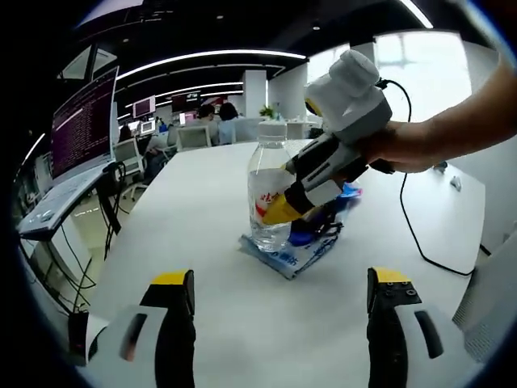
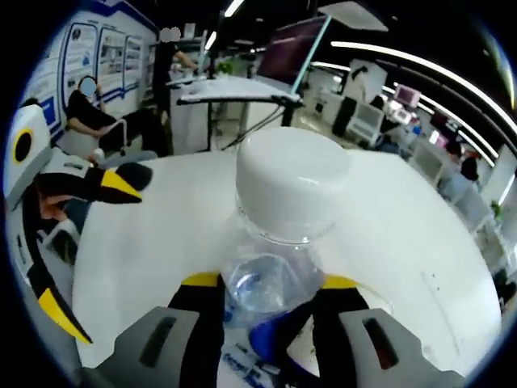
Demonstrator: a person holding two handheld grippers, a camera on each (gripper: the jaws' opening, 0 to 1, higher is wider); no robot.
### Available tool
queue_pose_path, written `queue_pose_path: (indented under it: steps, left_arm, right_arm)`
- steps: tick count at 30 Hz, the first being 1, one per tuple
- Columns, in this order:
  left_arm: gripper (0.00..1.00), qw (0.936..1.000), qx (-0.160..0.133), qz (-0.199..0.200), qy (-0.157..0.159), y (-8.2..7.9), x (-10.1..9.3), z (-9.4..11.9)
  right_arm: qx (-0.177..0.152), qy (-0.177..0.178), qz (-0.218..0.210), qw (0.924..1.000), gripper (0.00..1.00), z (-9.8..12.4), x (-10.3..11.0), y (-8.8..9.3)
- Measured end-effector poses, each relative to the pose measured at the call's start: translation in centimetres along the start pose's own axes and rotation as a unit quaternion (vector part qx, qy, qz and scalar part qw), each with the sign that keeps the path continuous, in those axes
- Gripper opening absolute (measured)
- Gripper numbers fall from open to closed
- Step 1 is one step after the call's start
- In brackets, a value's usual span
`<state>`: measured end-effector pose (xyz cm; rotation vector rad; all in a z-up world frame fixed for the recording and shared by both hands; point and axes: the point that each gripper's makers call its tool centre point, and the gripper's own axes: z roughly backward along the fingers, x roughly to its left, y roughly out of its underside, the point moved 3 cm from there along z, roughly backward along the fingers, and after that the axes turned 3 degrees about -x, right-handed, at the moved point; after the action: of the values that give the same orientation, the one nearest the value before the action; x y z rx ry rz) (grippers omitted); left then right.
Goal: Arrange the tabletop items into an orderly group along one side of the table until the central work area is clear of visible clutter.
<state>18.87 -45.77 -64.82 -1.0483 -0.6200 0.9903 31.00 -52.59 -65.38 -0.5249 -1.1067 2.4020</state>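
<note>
Here your right gripper (image 1: 279, 212) is clamped on the clear water bottle (image 1: 269, 194), its yellow-tipped jaws pressing the bottle's body on both sides just below the red label. In the right gripper view the bottle (image 2: 279, 234) stands upright between those jaws, its white cap (image 2: 292, 183) close to the lens and the water visible through the plastic.

The bottle sits near the middle of the white table (image 1: 210, 226), resting on or right against a flat blue-and-white packet (image 1: 287, 255); you cannot tell from either view whether its base has lifted off. A dark blue object (image 1: 311, 230) lies just behind the packet, touching the bottle's right side.

Your left gripper (image 1: 279, 303) hovers nearer to you than the bottle, jaws spread wide with nothing between them. In the right gripper view it (image 2: 81, 242) comes in from the left, its yellow tips apart.

A black cable (image 1: 420, 242) trails across the right part of the table. At the far left, a monitor (image 1: 83, 125) stands on a side desk.
</note>
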Motion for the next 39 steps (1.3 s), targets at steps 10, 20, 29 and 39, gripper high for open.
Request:
queue_pose_path:
  steps: [10, 20, 29, 39]
  left_arm:
    - [0.87, 1.0, 0.001, 0.001, -0.004, 0.0, 0.2, 0.1]
    - [0.87, 0.9999, -0.006, 0.012, -0.006, -0.2, 0.4, 0.2]
    - [0.87, 0.9999, -0.005, 0.011, -0.005, -0.2, 0.3, 0.2]
    - [0.87, 0.9999, -0.001, 0.011, -0.008, 0.0, 0.4, 0.2]
  right_arm:
    - [0.007, 0.05, -0.058, 0.997, 0.39, 0.0, -0.1, 0.1]
    - [-0.018, 0.02, -0.036, 0.999, 0.4, 0.0, -0.5, 0.3]
    - [-0.038, -0.031, -0.034, 0.9983, 0.4, -0.2, -1.2, 0.3]
    - [-0.033, -0.031, -0.029, 0.9985, 0.38, -0.2, -0.9, 0.2]
